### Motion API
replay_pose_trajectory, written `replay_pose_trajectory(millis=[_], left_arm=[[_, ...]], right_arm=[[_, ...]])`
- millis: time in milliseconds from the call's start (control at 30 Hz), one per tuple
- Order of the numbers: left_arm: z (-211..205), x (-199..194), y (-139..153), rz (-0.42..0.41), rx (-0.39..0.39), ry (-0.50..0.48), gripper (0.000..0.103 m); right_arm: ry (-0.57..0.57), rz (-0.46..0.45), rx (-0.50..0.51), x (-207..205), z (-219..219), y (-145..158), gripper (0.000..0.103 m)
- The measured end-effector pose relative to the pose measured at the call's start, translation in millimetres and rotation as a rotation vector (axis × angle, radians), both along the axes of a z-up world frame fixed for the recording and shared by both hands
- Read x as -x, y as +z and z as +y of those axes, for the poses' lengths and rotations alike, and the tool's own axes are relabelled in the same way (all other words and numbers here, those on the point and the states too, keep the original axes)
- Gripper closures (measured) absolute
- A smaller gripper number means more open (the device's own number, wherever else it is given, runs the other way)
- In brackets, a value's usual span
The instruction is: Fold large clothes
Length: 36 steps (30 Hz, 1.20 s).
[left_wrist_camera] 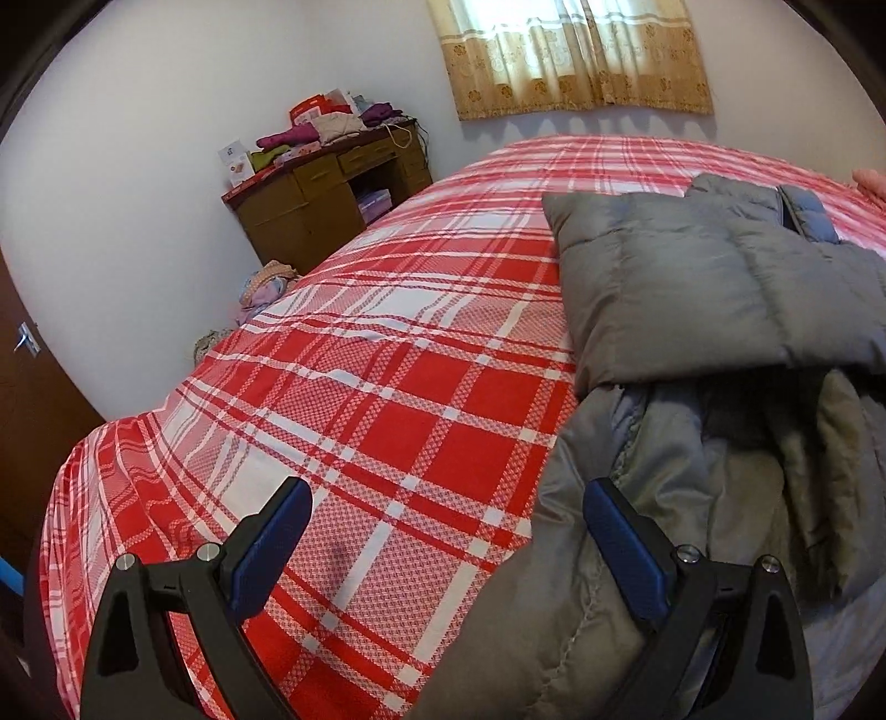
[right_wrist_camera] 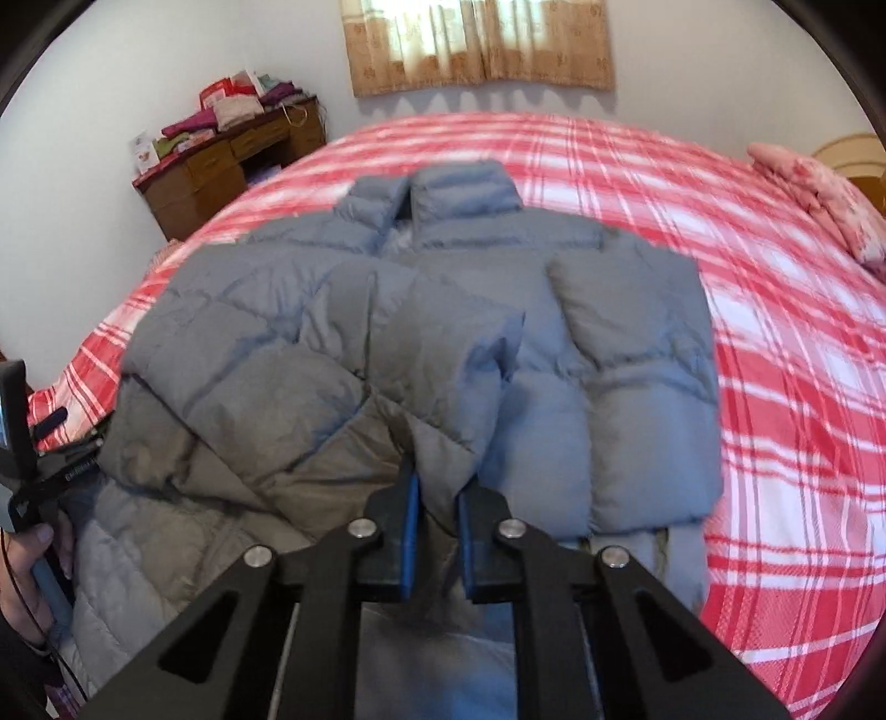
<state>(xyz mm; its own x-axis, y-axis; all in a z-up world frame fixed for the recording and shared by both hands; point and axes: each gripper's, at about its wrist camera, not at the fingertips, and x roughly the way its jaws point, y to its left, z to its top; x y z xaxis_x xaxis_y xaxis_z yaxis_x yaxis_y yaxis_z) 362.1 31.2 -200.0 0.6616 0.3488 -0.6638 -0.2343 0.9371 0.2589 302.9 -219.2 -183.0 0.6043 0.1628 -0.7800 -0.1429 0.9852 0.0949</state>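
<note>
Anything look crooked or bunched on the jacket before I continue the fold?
Yes. The grey puffer jacket has its near hem rumpled, lining showing, where the right gripper pinches it. The far sleeve lies folded flat. The left gripper is open, holding nothing.

Beyond the jaws, a bed (right_wrist_camera: 775,332) in red plaid meets white walls (left_wrist_camera: 166,166); a wooden desk (left_wrist_camera: 326,194) stands far left, a curtained window (right_wrist_camera: 476,44) straight ahead.

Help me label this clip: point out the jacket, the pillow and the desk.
jacket (right_wrist_camera: 637,387): right wrist view, folded sleeve.
pillow (right_wrist_camera: 819,188): right wrist view, pink top.
desk (left_wrist_camera: 326,188): left wrist view, drawer front.
</note>
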Motion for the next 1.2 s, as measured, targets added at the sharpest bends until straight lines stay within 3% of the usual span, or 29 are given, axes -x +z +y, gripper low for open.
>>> replay_pose_trajectory(millis=[100, 133, 167, 200, 233, 333, 433, 600, 733, 900, 1200], left_arm=[[1, 0, 4, 0.023, 0.030, -0.026, 0.004], [1, 0, 9, 0.030, 0.043, -0.036, 0.004], [1, 1, 17, 0.025, 0.055, -0.047, 0.004], [-1, 1, 27, 0.009, 0.067, -0.060, 0.004], [-3, 1, 45, -0.024, 0.082, -0.079, 0.004], [-18, -5, 80, -0.091, 0.107, -0.131, 0.004], [-47, -23, 97, -0.123, 0.138, -0.206, 0.004], [-105, -61, 58, -0.072, 0.040, -0.254, 0.004], [-112, -77, 16, 0.000, 0.053, -0.230, 0.004], [-110, -80, 3, 0.018, 0.090, -0.241, 0.004], [-117, -82, -2, 0.033, 0.055, -0.241, 0.004]], right_arm=[[-0.016, -0.002, 0.005, 2, -6, 0, 0.082], [-0.029, -0.014, 0.025, 3, -6, 2, 0.063], [-0.049, -0.040, 0.040, 7, -10, 8, 0.035], [-0.059, -0.064, 0.030, 10, -13, 14, 0.030], [-0.084, -0.100, 0.018, 14, -18, 24, 0.031], [-0.129, -0.171, 0.002, 22, -25, 49, 0.052], [-0.091, -0.185, -0.027, 14, -9, 58, 0.057], [-0.040, -0.141, -0.034, -7, 19, 24, 0.057], [-0.043, -0.086, -0.030, -15, 21, -9, 0.058], [-0.028, -0.078, -0.025, -14, 19, -21, 0.058], [-0.030, -0.075, -0.005, -14, 25, -27, 0.059]])
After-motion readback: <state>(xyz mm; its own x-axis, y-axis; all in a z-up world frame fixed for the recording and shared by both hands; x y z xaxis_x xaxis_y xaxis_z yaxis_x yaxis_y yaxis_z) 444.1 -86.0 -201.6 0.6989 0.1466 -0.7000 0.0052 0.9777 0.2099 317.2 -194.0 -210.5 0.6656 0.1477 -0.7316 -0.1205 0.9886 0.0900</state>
